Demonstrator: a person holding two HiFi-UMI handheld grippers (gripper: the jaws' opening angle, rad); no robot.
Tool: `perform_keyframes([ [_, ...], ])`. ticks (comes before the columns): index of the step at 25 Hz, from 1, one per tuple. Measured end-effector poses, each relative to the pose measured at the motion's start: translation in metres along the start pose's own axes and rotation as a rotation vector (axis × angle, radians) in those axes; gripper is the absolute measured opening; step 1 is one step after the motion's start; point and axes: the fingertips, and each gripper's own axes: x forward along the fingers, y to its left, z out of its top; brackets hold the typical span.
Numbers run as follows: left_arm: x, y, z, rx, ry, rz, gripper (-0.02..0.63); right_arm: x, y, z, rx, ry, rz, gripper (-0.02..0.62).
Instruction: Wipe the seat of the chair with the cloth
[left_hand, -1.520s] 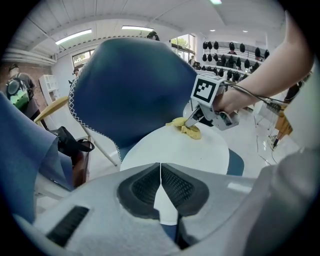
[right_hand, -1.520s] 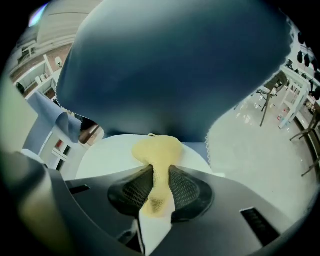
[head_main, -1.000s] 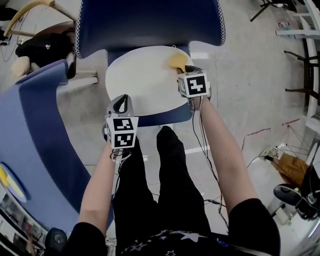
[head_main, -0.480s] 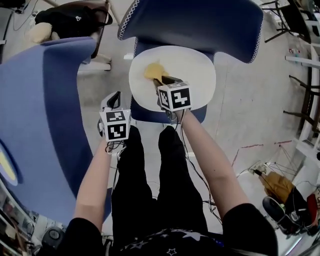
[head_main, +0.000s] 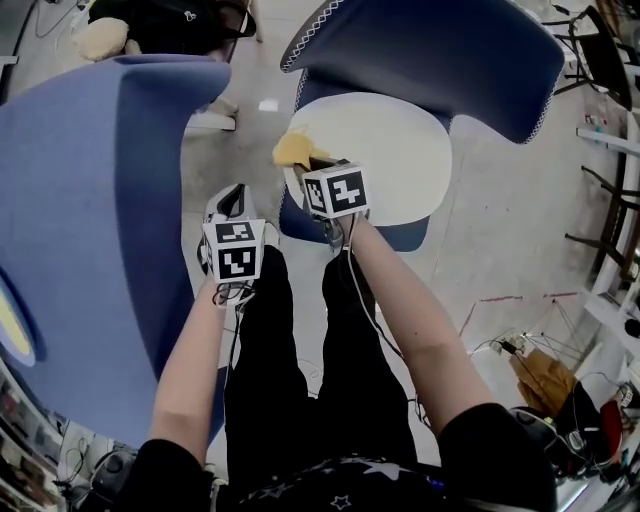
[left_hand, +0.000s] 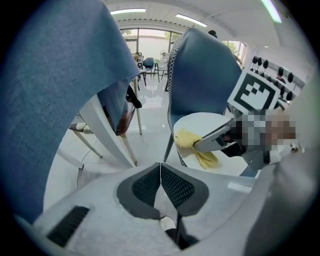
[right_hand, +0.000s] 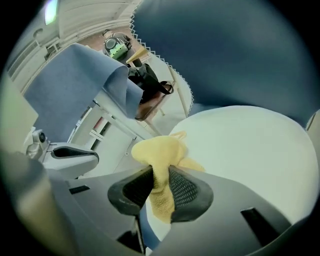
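Note:
The chair has a white round seat (head_main: 385, 150) (right_hand: 250, 145) (left_hand: 212, 122) and a dark blue backrest (head_main: 430, 50). My right gripper (head_main: 308, 160) (right_hand: 159, 184) is shut on the yellow cloth (head_main: 294, 148) (right_hand: 157, 150) (left_hand: 192, 145), which lies at the seat's left front edge. My left gripper (head_main: 228, 205) (left_hand: 160, 177) is shut with nothing in it; it hangs over the floor to the left of the seat, apart from the chair.
A second blue chair (head_main: 90, 210) fills the left side, close to my left gripper. A wooden chair with dark clothes (head_main: 175, 20) stands at the far left. Dark racks (head_main: 610, 190) and cables (head_main: 520, 340) line the right side. My legs (head_main: 300, 350) are just before the seat.
My right gripper has dragged the yellow cloth across the seat from its far right side to its left front edge. The left gripper has kept its place beside the seat.

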Motion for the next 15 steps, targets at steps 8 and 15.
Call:
perform_keyframes([
  [8,0.002,-0.027,0.018,0.024,-0.004,-0.029,0.021,-0.022,-0.038,-0.002,0.071,-0.038,-0.015,0.100],
  [15,0.011,-0.070,0.034,0.086,0.008,-0.056,0.021,-0.058,-0.099,-0.018,0.138,-0.058,-0.080,0.100],
])
